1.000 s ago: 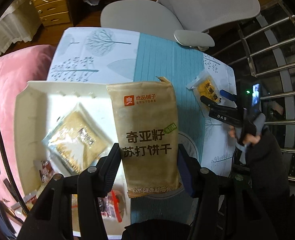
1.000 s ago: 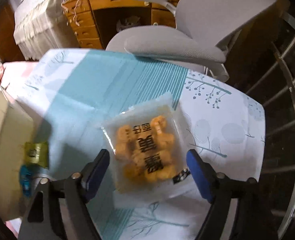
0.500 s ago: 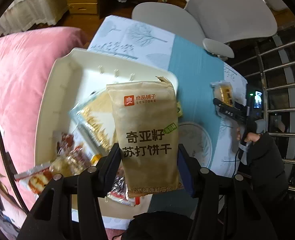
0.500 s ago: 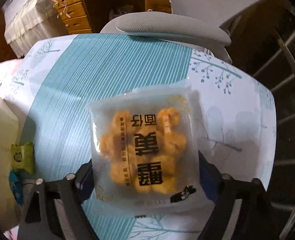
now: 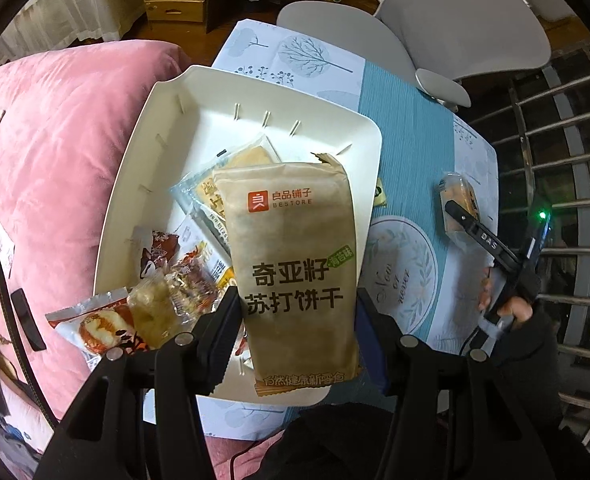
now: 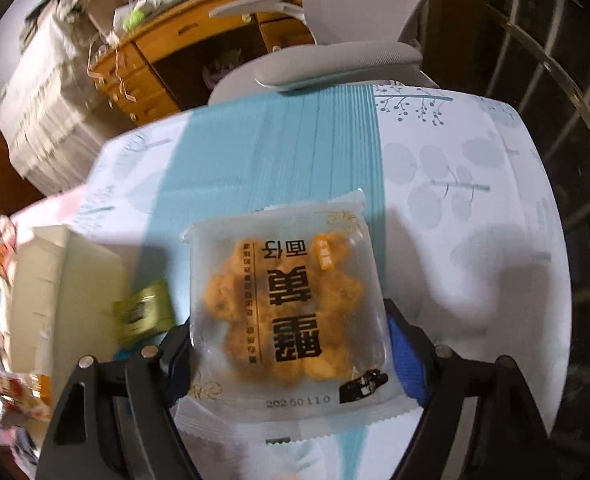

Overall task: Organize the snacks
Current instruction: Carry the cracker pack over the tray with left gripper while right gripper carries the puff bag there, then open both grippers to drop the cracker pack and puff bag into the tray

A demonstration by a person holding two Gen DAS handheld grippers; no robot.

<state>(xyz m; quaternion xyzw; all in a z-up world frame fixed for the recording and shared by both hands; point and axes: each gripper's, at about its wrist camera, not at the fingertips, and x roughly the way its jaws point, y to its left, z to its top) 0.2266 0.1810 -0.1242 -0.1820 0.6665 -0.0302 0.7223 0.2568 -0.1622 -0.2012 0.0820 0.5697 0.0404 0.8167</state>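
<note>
My left gripper (image 5: 297, 316) is shut on a tall brown cracker packet (image 5: 291, 256) and holds it over the white tray (image 5: 183, 92), which holds several snack packets (image 5: 167, 280). My right gripper (image 6: 287, 344) is shut on a clear packet of orange fried snacks (image 6: 287, 304), lifted above the table. That gripper and its packet (image 5: 457, 200) also show in the left wrist view, at the table's right side. A small green packet (image 6: 143, 312) lies on the table beside the tray's right edge (image 6: 47, 280).
The table wears a white and teal patterned cloth (image 5: 411, 144). A grey office chair (image 5: 447, 20) stands at the far side, with a wooden desk (image 6: 175, 40) behind. A pink cushion (image 5: 55, 140) lies left of the tray. Metal railings (image 5: 567, 140) stand on the right.
My left gripper has carried the cracker packet leftward over the tray. My right gripper has closed on the orange snack packet and lifted it, turning left toward the tray.
</note>
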